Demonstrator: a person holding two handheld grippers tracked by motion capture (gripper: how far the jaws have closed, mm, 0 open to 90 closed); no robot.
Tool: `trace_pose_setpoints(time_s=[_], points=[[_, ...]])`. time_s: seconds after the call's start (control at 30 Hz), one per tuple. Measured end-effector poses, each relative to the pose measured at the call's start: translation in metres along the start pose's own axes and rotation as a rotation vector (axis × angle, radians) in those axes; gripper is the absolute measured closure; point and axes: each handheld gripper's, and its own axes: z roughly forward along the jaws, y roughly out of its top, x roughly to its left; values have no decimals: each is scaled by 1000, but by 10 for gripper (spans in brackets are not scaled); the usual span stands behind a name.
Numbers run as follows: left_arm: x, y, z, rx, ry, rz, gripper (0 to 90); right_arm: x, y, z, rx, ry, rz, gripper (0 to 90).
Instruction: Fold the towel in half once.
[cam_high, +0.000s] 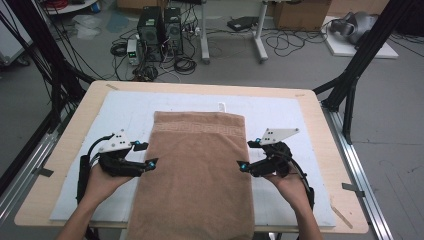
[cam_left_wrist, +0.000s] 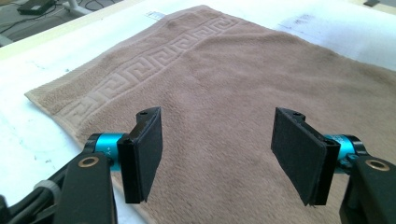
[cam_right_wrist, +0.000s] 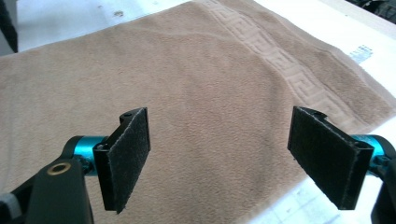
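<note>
left tool (cam_high: 144, 155): jaws apart, nothing between them, at the towel's left edge
right tool (cam_high: 247, 154): jaws apart, empty, at the towel's right edge
towel (cam_high: 197, 170): brown, flat on the white mat (cam_high: 280, 112), near end hanging over the counter (cam_high: 320, 125) edge, patterned band at the far end

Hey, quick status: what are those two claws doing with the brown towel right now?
Left claw open at the towel's left edge. Right claw open at its right edge. Towel flat, ungripped, near end hanging off table. Nothing in the way.
</note>
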Motion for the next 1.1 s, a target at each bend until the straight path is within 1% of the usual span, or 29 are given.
trace_pose_setpoints(time_s=[0.03,0.17,0.23,0.3,0.4,0.47,0.53,0.57,0.6,0.63,0.7,0.8,0.83,0.87,0.93,0.97,1.0,1.03,1.1], points=[[2,2,1,7,1,2,345,-2,1,0,4,-1,4,203],[11,14,7,-4,12,-6,351,-14,6,0,2,-18,16,203],[16,20,11,7,12,-13,358,-20,10,1,3,-29,23,203],[21,26,15,0,19,-16,360,-27,15,2,7,-50,22,203],[31,31,22,-10,38,-38,363,-36,20,6,13,-69,25,203],[39,32,29,-7,68,-51,366,-43,22,10,9,-90,24,209],[48,30,38,4,115,-52,370,-51,21,16,7,-98,44,237],[53,28,42,16,124,-67,375,-55,20,21,13,-101,49,240],[57,26,46,28,125,-80,374,-58,19,26,19,-109,60,247],[60,23,50,47,134,-83,382,-61,18,32,31,-110,69,253],[66,18,57,73,130,-89,415,-67,15,44,51,-115,66,264],[73,11,66,86,155,-111,416,-75,9,61,87,-134,77,292],[74,8,69,102,176,-107,426,-77,7,66,98,-137,84,309],[75,6,73,122,184,-103,439,-79,5,71,109,-140,86,325],[78,2,81,156,185,-105,443,-83,1,78,128,-149,101,345],[78,2,81,156,185,-105,454,-85,-1,81,136,-157,110,353],[80,-3,87,178,188,-109,463,-86,-3,84,146,-165,121,356],[81,-5,90,190,193,-110,464,-88,-5,86,153,-171,131,361],[83,-9,95,199,186,-135,477,-92,-9,89,171,-170,166,373]])
